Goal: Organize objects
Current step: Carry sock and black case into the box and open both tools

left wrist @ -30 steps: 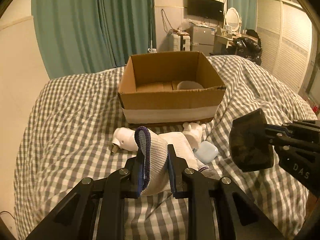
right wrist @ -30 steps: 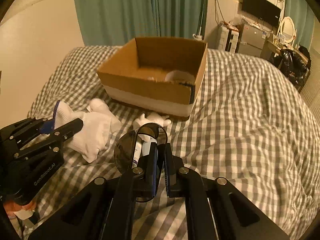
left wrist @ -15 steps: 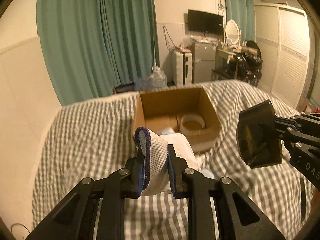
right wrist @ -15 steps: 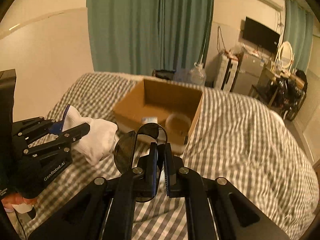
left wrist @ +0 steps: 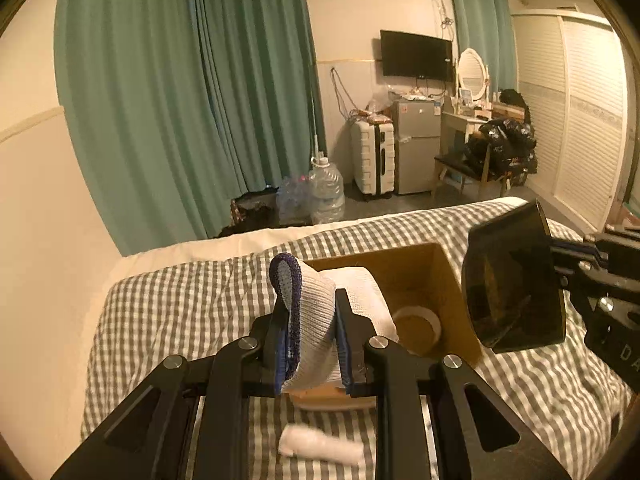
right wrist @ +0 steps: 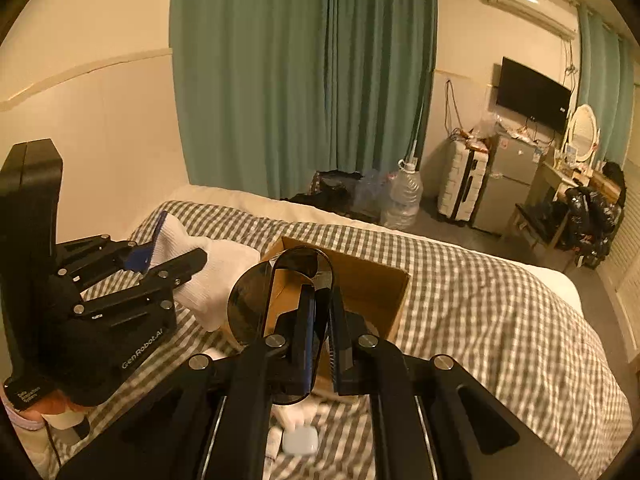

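The left tongs [left wrist: 311, 332] are clamped on a white sock [left wrist: 316, 316] with a dark blue cuff, which hangs above the near edge of the cardboard box [left wrist: 440, 276] on the checked bed [left wrist: 168, 304]. The sock's body hides much of the box's left half from the left wrist view. The right tongs [right wrist: 320, 320] are pinched tight on dark sunglasses [right wrist: 280, 300], 1 lens standing up over the box; in the left wrist view that lens [left wrist: 512, 284] covers the box's right wall. Inside the box only part of a white round container [left wrist: 420, 320] shows. Below the tongs, a blurred white roll [left wrist: 320, 444] lies on the bed, and a small pale case [right wrist: 300, 442] is half hidden by the right tongs' frame.
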